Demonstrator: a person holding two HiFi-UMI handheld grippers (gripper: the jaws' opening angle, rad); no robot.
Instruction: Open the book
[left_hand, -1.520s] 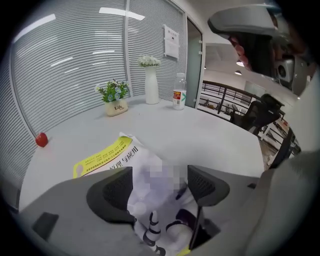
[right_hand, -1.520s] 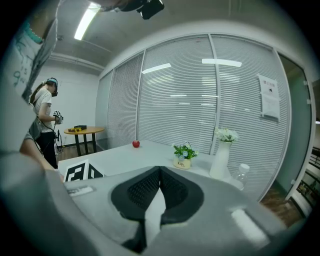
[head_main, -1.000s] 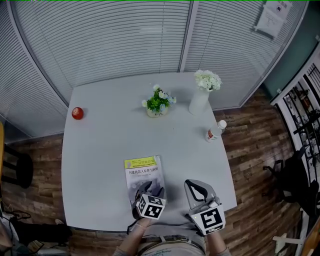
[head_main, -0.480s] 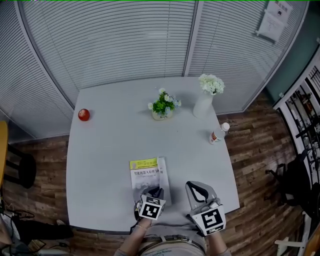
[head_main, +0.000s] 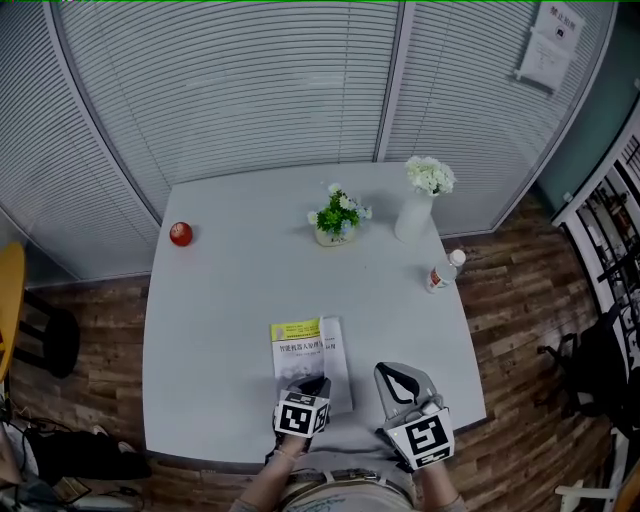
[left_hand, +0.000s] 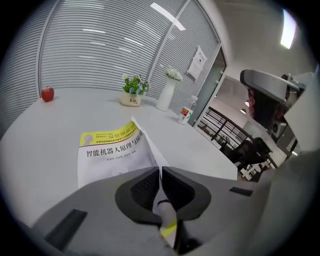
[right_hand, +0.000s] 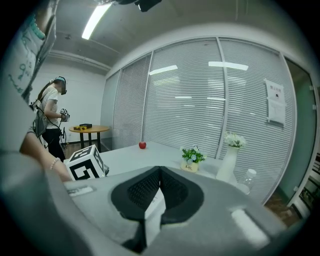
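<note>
The book (head_main: 305, 348), white with a yellow band at its top, lies near the table's front edge. My left gripper (head_main: 317, 384) is at the book's near right corner. In the left gripper view its jaws have just been closing and now pinch the edge of the cover (left_hand: 145, 150), which stands lifted off the pages between the left gripper's (left_hand: 161, 171) pads. My right gripper (head_main: 386, 369) rests just right of the book, apart from it. In the right gripper view the right gripper (right_hand: 159, 171) has its pads together with nothing held.
A red apple (head_main: 181, 234) sits at the far left of the white table (head_main: 220, 300). A small potted plant (head_main: 338, 220), a white vase of flowers (head_main: 420, 205) and a bottle (head_main: 442, 272) stand at the back right. A person (right_hand: 50, 117) stands by a round table beyond.
The left gripper's jaws, open over the book's lower part a second ago, have closed on the cover's edge. The gripper rolled and rose a little. The right gripper stayed put.
</note>
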